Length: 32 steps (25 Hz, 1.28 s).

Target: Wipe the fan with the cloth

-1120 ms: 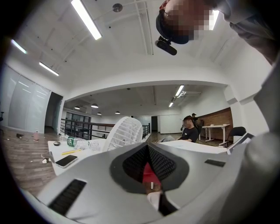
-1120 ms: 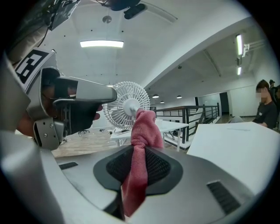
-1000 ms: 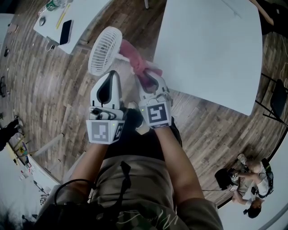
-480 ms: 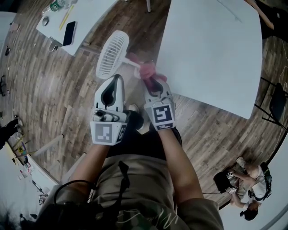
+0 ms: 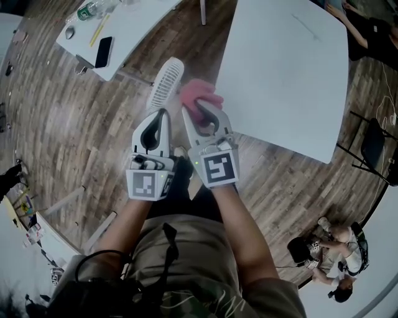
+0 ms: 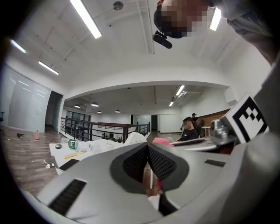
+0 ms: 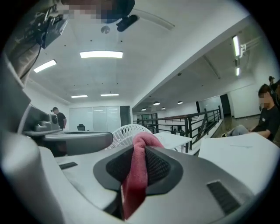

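A small white fan [image 5: 166, 84] is up in the air over the wooden floor, nearly edge-on in the head view. My left gripper [image 5: 163, 113] sits just under it, shut on a thin white part of the fan [image 6: 152, 178]; the fan's grille [image 6: 135, 137] peeks over the jaws. My right gripper [image 5: 198, 115] is beside it, shut on a pink cloth [image 5: 199, 99] bunched against the fan's right side. In the right gripper view the cloth [image 7: 138, 170] hangs between the pads, with the fan's grille [image 7: 127, 131] behind it.
A large white table [image 5: 292, 62] stands to the right. A second white table [image 5: 134, 31] at upper left carries a phone [image 5: 104, 51], a bottle [image 5: 90, 11] and a pencil. A dark chair [image 5: 373, 146] and seated people [image 5: 329, 248] are at the right.
Both grippers have risen with the fan and the cloth. The fan's head has turned from face-on to nearly edge-on, and the cloth has bunched up closer against it.
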Motion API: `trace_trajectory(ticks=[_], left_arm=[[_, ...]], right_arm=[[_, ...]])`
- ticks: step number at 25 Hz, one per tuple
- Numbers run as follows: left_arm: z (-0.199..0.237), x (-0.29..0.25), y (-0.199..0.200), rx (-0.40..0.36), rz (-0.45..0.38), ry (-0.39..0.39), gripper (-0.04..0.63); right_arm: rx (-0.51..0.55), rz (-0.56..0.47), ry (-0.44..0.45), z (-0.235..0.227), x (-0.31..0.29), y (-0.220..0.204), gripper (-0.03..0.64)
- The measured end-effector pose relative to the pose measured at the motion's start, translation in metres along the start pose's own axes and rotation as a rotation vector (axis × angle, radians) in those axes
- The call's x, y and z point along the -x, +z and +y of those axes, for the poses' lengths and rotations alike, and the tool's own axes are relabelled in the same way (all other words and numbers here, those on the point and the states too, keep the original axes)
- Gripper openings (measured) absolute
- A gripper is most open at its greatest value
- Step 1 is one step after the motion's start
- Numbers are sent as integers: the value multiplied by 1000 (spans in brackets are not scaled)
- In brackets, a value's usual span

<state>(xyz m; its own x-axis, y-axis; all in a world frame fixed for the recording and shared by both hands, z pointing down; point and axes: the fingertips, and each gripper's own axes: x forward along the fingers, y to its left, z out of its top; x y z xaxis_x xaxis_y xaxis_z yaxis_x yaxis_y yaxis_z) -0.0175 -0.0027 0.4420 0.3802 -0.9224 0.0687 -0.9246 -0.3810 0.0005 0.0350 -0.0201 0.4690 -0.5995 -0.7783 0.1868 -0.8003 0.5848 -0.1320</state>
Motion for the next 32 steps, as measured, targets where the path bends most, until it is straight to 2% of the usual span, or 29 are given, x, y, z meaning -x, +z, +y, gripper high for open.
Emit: trace_trajectory(ticks=[8,11,16,19,32], left_arm=[[3,9,-2,29,29,0,20],[11,12,-10,10,29,10,20],[14,9,-13,25,38,6,20],[17,8,-15,5,18,15,20],[9,5,-28,-11,51,-5,20]], right_arm=[[44,32,-20,-7,-37,-20,86],[49,28,-23,-7,-39,-18,87],[22,31,-35,-9,-36,-21,89],[9,25,-38,-12,-32,-22,89],[-33,32,-53,-22,-10,-46,92]])
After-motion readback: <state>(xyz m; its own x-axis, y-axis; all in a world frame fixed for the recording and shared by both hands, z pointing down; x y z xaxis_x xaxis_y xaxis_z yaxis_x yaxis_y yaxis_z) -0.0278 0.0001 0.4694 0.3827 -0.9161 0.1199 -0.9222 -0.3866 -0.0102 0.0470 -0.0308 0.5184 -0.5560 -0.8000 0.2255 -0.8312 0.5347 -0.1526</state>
